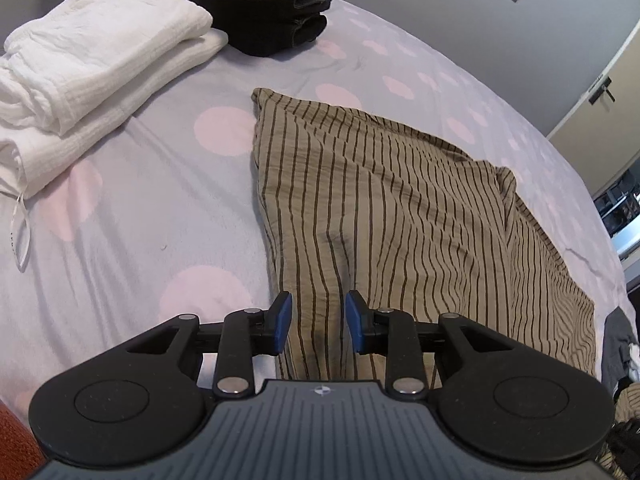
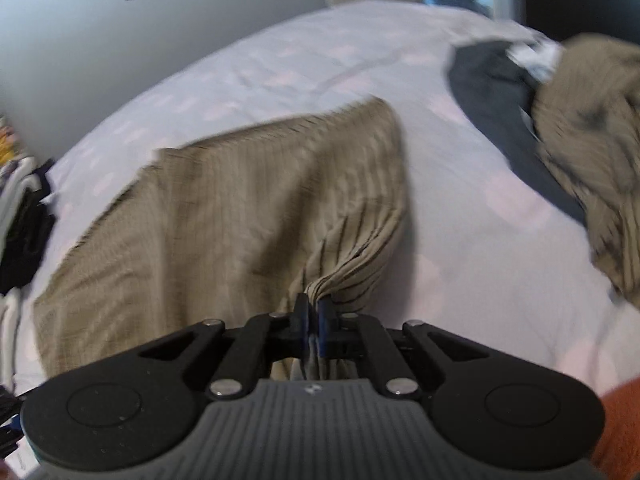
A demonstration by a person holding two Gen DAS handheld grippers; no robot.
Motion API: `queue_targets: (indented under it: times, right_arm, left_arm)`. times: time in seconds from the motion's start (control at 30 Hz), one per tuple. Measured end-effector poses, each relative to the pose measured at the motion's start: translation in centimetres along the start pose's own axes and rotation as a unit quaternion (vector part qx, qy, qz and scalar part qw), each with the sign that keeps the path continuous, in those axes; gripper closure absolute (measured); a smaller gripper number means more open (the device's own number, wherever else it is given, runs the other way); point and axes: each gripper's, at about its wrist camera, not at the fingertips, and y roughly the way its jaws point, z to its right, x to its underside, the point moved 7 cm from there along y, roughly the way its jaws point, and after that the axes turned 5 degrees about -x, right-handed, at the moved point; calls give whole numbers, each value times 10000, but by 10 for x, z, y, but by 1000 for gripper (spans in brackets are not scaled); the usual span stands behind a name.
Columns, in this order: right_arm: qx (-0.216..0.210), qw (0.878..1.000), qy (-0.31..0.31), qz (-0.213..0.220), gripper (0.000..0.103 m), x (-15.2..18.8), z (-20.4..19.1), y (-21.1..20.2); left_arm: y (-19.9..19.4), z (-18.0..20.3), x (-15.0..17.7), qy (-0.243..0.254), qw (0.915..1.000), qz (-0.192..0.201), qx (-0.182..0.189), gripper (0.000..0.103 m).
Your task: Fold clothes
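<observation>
The striped cloth [image 1: 400, 216] lies long from near to far on the bed [image 1: 132, 208], straight ahead of the left tool [image 1: 319, 322], whose jaws gape over its near edge, while the right tool [image 2: 313, 320] pinches a bunched near corner.

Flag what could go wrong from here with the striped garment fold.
1. The right hand-held gripper pinches only a bunched bit of the striped garment; it might slip out.
2. The left hand-held gripper is open, pinning nothing, so the garment may drag.
3. The unfolded pile lies close enough to snag.
</observation>
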Motion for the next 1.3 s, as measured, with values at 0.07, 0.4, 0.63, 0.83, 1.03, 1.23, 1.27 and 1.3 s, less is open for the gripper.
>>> queue_targets:
  times: [0.07, 0.4, 0.63, 0.83, 1.03, 1.23, 1.27, 1.3]
  right_arm:
    - [-160, 9993, -334, 86, 98, -8, -24, -4]
    - [-1357, 9728, -1875, -104, 98, 8, -165, -11]
    - [-1795, 9455, -2582, -844, 98, 70, -226, 13]
    - [-1464, 9426, -2616, -1470, 98, 112, -228, 54]
    - [-1512, 9475, -2436, -1417, 87, 109, -219, 46]
    - [-1637, 9559, -2339, -683, 74, 78, -185, 1]
    - [-1566, 9587, -2306, -575, 73, 75, -173, -5]
    - [-1473, 9615, -2267, -492, 73, 72, -162, -10]
  left_arm:
    - [0, -1, -1, -71, 10000, -19, 60, 70]
    - [-15, -22, -11, -578, 9978, -11, 320, 70]
    - [-19, -45, -13, -901, 9954, -109, 293, 70]
    - [-8, -41, -9, -634, 9973, -335, 125, 70]
    - [-8, -40, -7, -559, 9979, -317, 110, 70]
    - [-14, -29, -1, -428, 9973, -395, 449, 70]
    - [-15, -27, 0, -405, 9970, -410, 509, 70]
    - [-16, -25, 1, -382, 9968, -425, 568, 70]
